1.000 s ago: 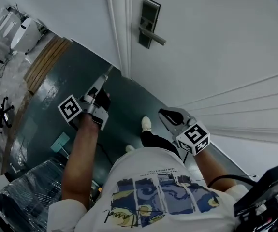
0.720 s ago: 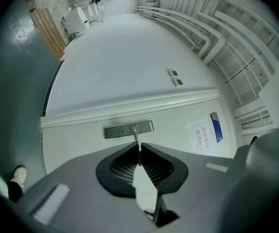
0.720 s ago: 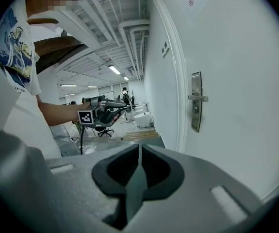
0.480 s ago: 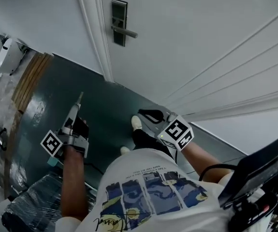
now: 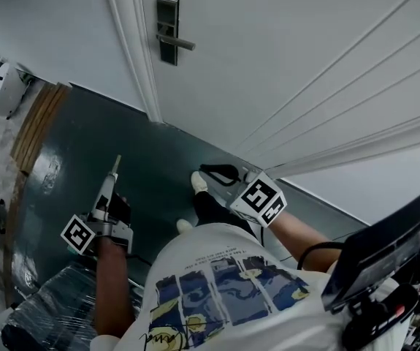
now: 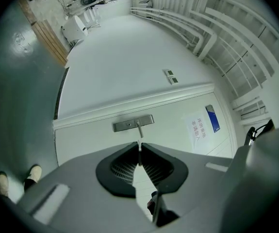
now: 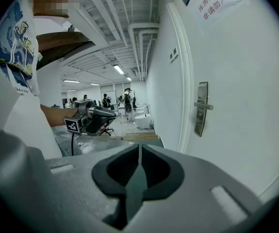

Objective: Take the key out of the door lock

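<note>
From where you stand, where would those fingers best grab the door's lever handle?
Probably grip the lever handle near its free end, coming straight at the door, one finger above and one below. It is a slim horizontal bar standing off the lock plate, pointing away from the door frame.

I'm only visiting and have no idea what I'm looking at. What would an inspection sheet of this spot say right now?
Surface: dark green floor, with the person standing on it.
Job's things: white door; lock plate with a lever handle, no key seen in it; a thin pale sliver, probably the key, sits between the left claw's tips.
Clutter: plastic-wrapped bundle at the person's left.
Grippers: left claw shut on the key, held away from the door; right claw shut, empty.
Cables: black cable looping by the right arm.
Surroundings: paper notice on the door; white machines farther off.
</note>
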Available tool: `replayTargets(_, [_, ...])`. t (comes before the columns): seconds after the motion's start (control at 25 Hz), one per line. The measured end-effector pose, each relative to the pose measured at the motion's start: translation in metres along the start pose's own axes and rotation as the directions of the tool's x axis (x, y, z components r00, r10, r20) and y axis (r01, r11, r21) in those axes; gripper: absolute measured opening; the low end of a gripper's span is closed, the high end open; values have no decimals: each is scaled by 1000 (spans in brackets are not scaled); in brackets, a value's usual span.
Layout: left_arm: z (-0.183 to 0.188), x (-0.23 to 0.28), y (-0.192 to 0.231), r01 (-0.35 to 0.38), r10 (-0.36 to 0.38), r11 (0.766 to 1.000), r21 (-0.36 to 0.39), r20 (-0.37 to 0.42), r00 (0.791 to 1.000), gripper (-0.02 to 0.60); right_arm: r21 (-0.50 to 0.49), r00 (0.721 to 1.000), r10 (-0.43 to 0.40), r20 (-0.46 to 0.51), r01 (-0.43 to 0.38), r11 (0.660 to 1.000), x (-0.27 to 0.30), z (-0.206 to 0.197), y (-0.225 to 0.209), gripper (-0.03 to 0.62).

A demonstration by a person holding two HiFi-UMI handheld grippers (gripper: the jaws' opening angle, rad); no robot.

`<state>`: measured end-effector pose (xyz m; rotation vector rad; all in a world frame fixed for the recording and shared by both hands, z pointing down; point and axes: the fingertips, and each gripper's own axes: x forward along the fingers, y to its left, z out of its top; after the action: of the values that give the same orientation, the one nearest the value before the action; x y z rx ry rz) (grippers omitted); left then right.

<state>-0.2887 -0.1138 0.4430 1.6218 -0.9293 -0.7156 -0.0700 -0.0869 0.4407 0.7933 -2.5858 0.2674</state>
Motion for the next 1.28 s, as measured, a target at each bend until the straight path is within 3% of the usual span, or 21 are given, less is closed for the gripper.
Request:
replayTargets(0.28, [-11,-16,1,-15,15,999,29,-4,1000,25,-15,1000,-2,2,2,1000,-3,-2,13,11])
replayTargets(1.28, [-32,-34,-5,-12,13,999,30,-10,1000,25,-32,1000,4,10,-3,999,-16,-2,34,11])
